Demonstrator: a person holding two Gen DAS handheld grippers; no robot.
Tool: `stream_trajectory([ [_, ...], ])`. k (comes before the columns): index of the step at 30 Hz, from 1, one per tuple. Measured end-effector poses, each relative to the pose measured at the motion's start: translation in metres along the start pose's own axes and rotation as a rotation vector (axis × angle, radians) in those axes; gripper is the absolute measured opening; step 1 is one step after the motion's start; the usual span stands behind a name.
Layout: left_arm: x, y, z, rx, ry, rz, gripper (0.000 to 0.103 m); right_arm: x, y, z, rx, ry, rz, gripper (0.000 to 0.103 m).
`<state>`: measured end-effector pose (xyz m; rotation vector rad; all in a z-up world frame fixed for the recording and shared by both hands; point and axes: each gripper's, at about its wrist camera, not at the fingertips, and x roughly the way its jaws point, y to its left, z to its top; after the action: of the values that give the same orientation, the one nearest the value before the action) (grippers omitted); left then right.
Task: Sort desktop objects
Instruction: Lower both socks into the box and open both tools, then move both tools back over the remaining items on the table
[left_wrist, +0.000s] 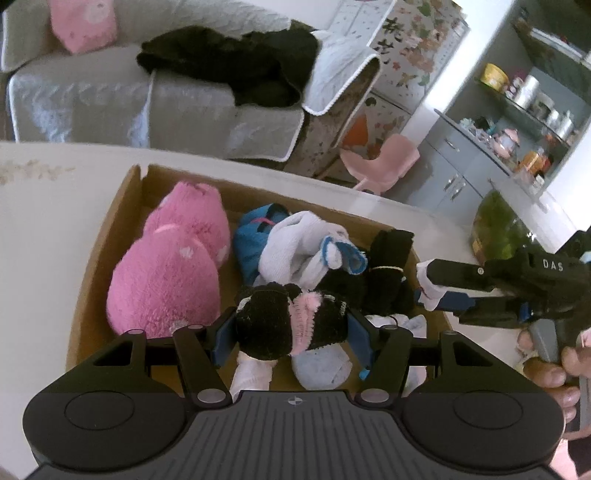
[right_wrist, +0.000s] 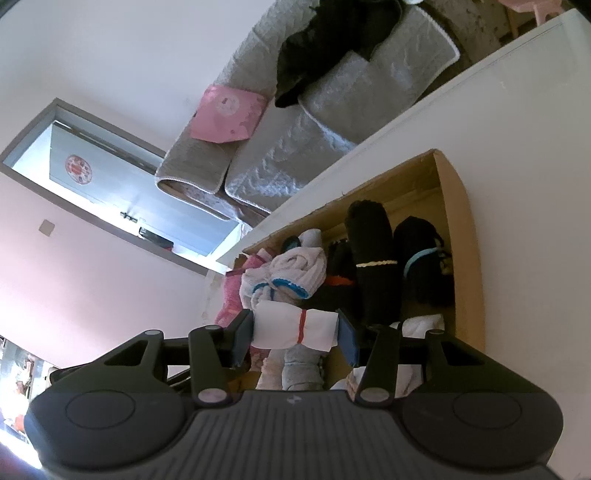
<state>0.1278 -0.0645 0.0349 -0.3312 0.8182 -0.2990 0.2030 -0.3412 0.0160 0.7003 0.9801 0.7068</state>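
Observation:
A cardboard box (left_wrist: 110, 221) on the white table holds pink plush slippers (left_wrist: 166, 277), a white-and-blue sock bundle (left_wrist: 306, 247), black rolled socks (left_wrist: 388, 273) and pale socks. My left gripper (left_wrist: 291, 332) is shut on a black fuzzy sock roll with a pink stripe (left_wrist: 288, 321), held over the box's near end. My right gripper (right_wrist: 295, 330) is shut on a white sock roll with a red band (right_wrist: 295, 328) above the box (right_wrist: 469, 258). The right gripper also shows in the left wrist view (left_wrist: 432, 284) at the box's right side.
A grey covered sofa (left_wrist: 147, 99) with black clothing (left_wrist: 236, 62) and a pink cushion (left_wrist: 85, 22) stands beyond the table. A pink child's chair (left_wrist: 380, 162) and a grey shelf unit (left_wrist: 517, 122) are at the right. A green jar (left_wrist: 498, 229) stands on the table.

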Motion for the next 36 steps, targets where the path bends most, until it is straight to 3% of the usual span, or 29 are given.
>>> stream_trajectory([
  [17, 0.013, 0.016, -0.005, -0.045, 0.014, -0.017, 0.068, 0.024, 0.001, -0.002, -0.004, 0.082, -0.040, 0.048],
  [23, 0.012, 0.014, -0.005, -0.053, 0.006, -0.010, 0.073, 0.023, 0.004, -0.002, 0.004, 0.076, -0.048, 0.060],
  [25, 0.011, 0.013, -0.004, -0.058, -0.001, -0.007, 0.074, 0.022, 0.006, -0.002, 0.003, 0.069, -0.050, 0.074],
  [36, -0.016, 0.005, -0.002, -0.052, -0.027, 0.002, 0.086, 0.001, 0.026, -0.009, -0.035, 0.029, -0.026, 0.076],
])
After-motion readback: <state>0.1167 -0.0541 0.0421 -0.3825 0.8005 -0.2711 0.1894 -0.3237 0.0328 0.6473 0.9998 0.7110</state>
